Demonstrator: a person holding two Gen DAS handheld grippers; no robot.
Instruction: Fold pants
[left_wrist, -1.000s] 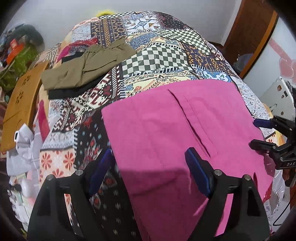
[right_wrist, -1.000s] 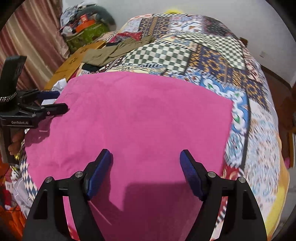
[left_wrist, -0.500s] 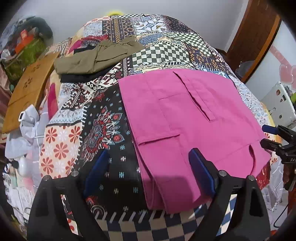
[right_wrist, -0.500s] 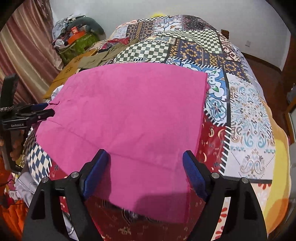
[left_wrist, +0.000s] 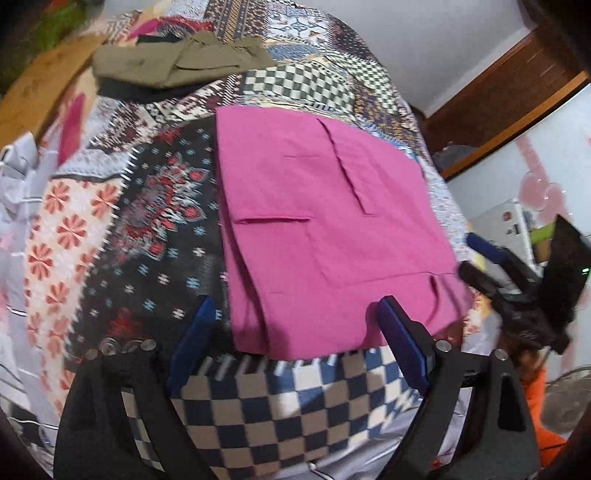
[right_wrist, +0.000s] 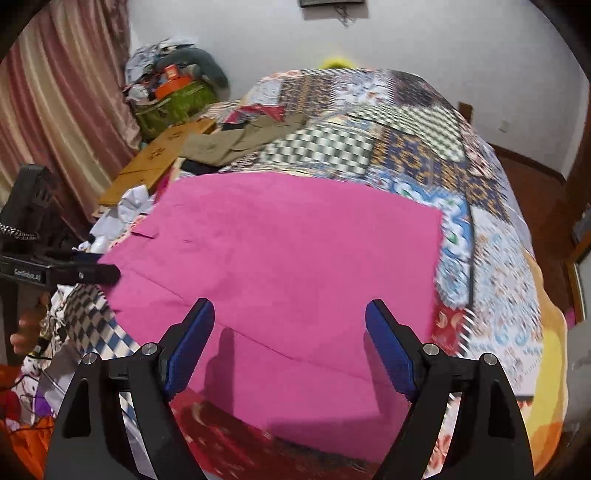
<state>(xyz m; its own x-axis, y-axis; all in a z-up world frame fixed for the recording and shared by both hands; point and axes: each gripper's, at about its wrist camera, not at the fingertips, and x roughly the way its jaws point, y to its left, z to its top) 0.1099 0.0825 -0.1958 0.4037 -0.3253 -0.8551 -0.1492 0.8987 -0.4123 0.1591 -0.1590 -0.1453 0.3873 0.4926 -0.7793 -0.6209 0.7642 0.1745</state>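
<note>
Pink pants (left_wrist: 325, 229) lie folded flat on the near part of the quilted bed (left_wrist: 122, 236), left tongs (left_wrist: 295, 339) and right tongs (right_wrist: 290, 343) both spread, empty, above the near hem; risk: a one-layer pinch would drag the fold apart.

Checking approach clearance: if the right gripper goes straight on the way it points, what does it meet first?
Most likely the pink pants lying flat on the bedspread. The right gripper is open, nothing between its fingers; depth is unclear.
</note>
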